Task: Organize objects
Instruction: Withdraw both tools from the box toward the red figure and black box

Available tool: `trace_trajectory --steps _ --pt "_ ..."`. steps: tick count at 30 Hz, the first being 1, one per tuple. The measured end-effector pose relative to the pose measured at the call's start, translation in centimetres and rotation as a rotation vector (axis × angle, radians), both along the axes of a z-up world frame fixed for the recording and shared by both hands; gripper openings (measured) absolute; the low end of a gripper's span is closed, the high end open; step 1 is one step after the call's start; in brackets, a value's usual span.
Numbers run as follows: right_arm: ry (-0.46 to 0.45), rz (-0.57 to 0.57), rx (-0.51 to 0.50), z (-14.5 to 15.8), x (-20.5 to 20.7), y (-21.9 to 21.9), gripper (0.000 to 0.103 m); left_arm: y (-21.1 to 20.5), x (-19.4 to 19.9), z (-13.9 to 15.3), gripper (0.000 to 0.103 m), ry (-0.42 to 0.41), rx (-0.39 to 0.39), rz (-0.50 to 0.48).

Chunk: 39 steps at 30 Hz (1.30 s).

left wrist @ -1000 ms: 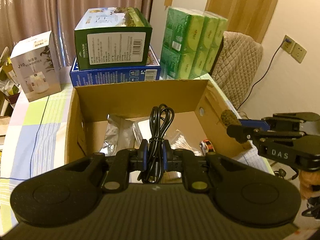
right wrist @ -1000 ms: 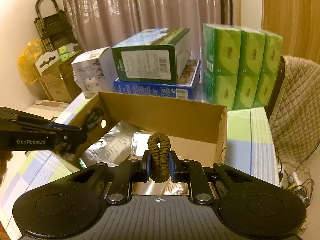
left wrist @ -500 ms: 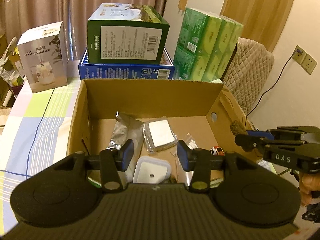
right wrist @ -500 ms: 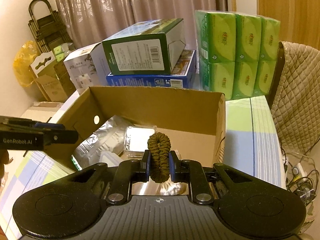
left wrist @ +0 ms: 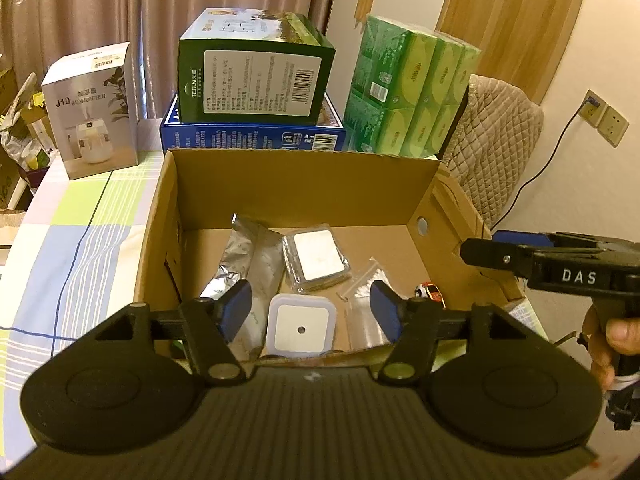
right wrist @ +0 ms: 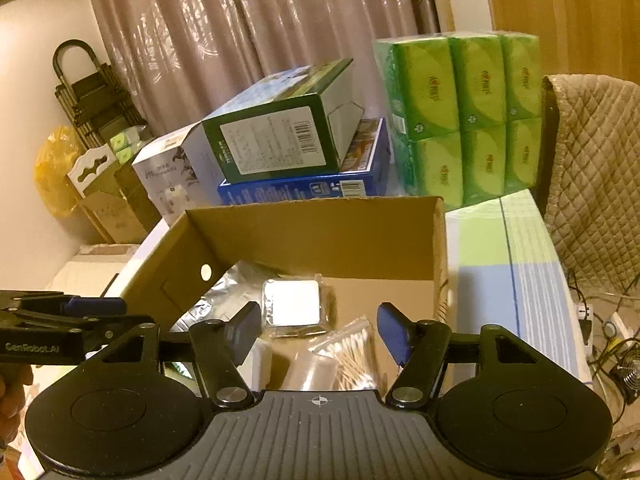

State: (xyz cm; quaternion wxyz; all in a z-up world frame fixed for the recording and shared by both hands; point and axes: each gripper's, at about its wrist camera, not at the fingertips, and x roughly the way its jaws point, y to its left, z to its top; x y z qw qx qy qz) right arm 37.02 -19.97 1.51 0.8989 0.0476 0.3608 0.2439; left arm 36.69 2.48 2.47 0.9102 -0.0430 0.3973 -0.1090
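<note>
An open cardboard box [left wrist: 304, 184] holds a foil pouch [left wrist: 248, 256], a wrapped square packet [left wrist: 316, 256], a white square night light [left wrist: 302, 328], a bag of cotton swabs [left wrist: 364, 284] and a small toy car [left wrist: 430, 292]. My left gripper [left wrist: 310, 300] hangs over the box's near edge, its jaws opening with nothing between them. My right gripper [right wrist: 318, 320] is over the box's other side above the cotton swabs [right wrist: 352, 348], jaws also opening and empty. Each gripper shows side-on in the other's view, right gripper [left wrist: 492, 252] and left gripper [right wrist: 80, 308]. No cable or hair tie is visible.
Behind the box stand a white humidifier carton [left wrist: 92, 112], a green carton [left wrist: 256, 76] on a blue one [left wrist: 256, 136], and green tissue packs [left wrist: 408, 96]. A quilted chair [left wrist: 492, 148] is at the right. The checked tablecloth [left wrist: 72, 240] spreads to the left.
The left gripper opened and the black cable it held is gone from it. The right gripper then opened and the brown braided hair tie left its jaws.
</note>
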Motion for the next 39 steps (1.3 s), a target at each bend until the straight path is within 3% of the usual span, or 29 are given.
trace_trajectory --steps 10,16,24,32,39 --pt "-0.019 -0.046 0.059 2.1 -6.4 -2.7 0.062 0.1 -6.0 1.5 0.068 -0.035 -0.018 0.016" --pt "-0.003 -0.044 0.030 2.3 -11.7 -4.0 0.063 0.1 -10.5 1.6 0.070 -0.027 0.002 0.043" --pt "0.050 -0.052 -0.017 0.9 -17.6 -6.2 0.064 1.1 -16.8 0.8 0.072 0.026 -0.071 0.077" --pt "0.062 -0.083 -0.040 1.3 -20.5 -8.7 0.066 0.8 -21.1 0.9 0.077 0.019 -0.060 0.083" --pt "0.070 -0.100 -0.052 2.4 -21.2 -9.8 0.067 0.3 -21.8 0.9 0.077 0.013 -0.053 0.067"
